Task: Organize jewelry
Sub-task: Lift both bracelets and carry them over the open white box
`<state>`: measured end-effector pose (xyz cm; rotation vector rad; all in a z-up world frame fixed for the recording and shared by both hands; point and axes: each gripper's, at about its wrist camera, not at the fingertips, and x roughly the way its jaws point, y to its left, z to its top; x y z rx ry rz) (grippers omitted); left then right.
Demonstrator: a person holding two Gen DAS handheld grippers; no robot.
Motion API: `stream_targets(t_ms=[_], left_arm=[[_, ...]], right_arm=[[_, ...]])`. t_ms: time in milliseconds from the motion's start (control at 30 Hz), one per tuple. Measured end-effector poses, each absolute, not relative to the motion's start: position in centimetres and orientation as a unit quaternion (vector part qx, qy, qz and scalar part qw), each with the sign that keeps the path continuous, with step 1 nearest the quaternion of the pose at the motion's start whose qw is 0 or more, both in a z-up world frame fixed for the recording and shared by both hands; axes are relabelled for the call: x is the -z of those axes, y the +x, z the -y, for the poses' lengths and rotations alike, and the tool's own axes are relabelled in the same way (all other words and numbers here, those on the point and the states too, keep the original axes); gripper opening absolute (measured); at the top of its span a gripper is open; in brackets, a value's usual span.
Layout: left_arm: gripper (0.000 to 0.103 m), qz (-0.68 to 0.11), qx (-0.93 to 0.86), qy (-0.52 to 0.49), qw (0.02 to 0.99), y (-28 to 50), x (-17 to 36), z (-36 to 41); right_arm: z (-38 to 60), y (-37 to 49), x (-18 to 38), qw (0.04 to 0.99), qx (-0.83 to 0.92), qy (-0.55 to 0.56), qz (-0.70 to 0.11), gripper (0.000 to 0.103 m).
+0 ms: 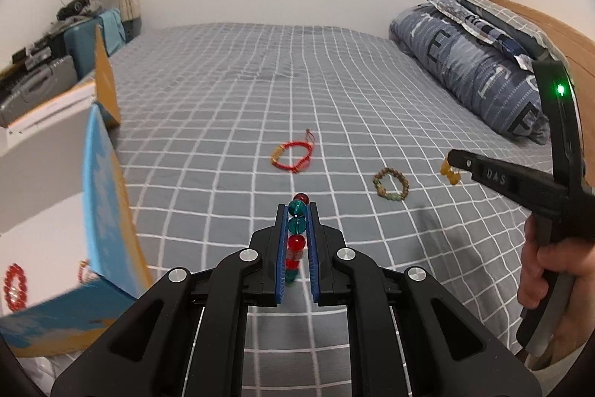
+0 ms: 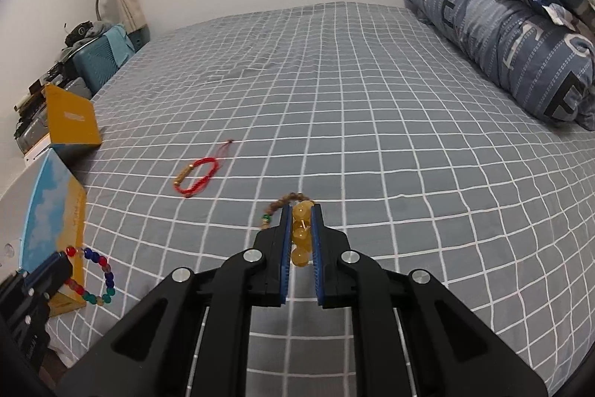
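Blue-padded, the left gripper (image 1: 297,211) is pinched on a bracelet of red and teal glass beads (image 1: 297,229), held above the grey checked bedsheet (image 1: 334,92). Off to its right, the right gripper (image 2: 301,211) is clamped on a strand of amber beads (image 2: 300,233), a hand (image 1: 546,270) wrapped around its handle. Two pieces lie on the sheet beyond: a red cord bracelet (image 1: 293,157) further out, a brown-and-green beaded bracelet (image 1: 390,183) nearer the right gripper. At the left bed edge an open blue-and-yellow box (image 1: 104,211) holds a red beaded bracelet (image 1: 15,287). A rolled blue quilt (image 1: 472,66) lies along the headboard.
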<state>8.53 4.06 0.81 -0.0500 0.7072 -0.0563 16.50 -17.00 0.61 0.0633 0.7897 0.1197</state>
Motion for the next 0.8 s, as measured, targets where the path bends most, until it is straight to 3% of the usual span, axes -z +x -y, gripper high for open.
stream_targets(t_ms=[800], left_arm=[[0.009,-0.303,-0.105,-0.023,0.947,5.1,-8.9,-14.7]], right_arm=[[3.4,14.9,-7.0,0.932,-0.137,-0.014,-0.335,0.009]])
